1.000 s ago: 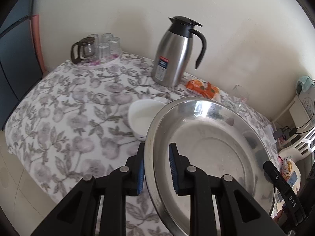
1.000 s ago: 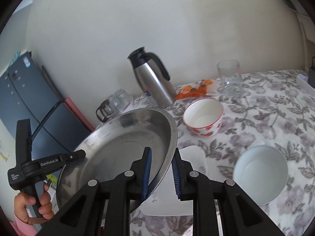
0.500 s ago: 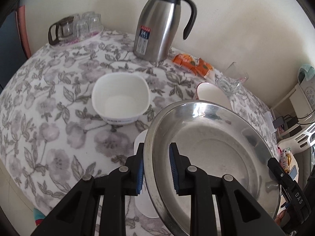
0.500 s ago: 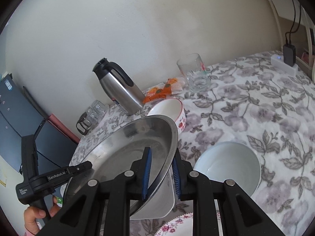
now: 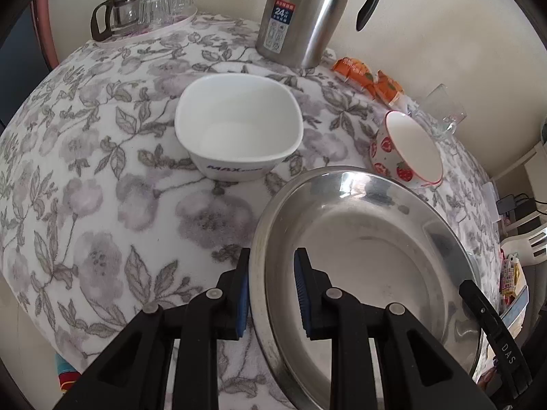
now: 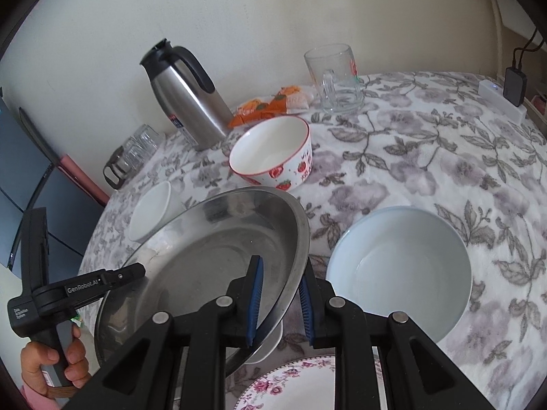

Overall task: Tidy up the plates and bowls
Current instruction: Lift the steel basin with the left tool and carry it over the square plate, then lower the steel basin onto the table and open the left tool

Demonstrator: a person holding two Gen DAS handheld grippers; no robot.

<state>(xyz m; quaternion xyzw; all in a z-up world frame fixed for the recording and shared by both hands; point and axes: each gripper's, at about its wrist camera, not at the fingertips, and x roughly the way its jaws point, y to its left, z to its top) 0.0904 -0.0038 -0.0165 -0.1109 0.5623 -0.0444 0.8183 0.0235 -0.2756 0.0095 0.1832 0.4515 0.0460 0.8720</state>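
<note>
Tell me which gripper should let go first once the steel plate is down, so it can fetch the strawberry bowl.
Right, probably. Both the left gripper and right gripper are shut on the steel plate rim. In the right wrist view the strawberry bowl sits just beyond that side's rim; in the left view the plate lies between.

Your two views are evenly lit by soft daylight, bright enough to read the print on the flask [image 5: 301, 17] beyond your left gripper [image 5: 271, 290]. Shadows under the bowls are faint. The steel plate [image 5: 359, 259] clamped in both grippers carries a white glare patch on its far rim and dull grey reflections inside. The wall [image 6: 256, 17] behind looks pale and slightly washed out. Fisheye bending curves the tablecloth [image 5: 85, 171] into a dome, and black vignette fills your corners. Focus is sharp throughout; the right gripper [image 6: 280, 300] shows no motion blur.
</note>
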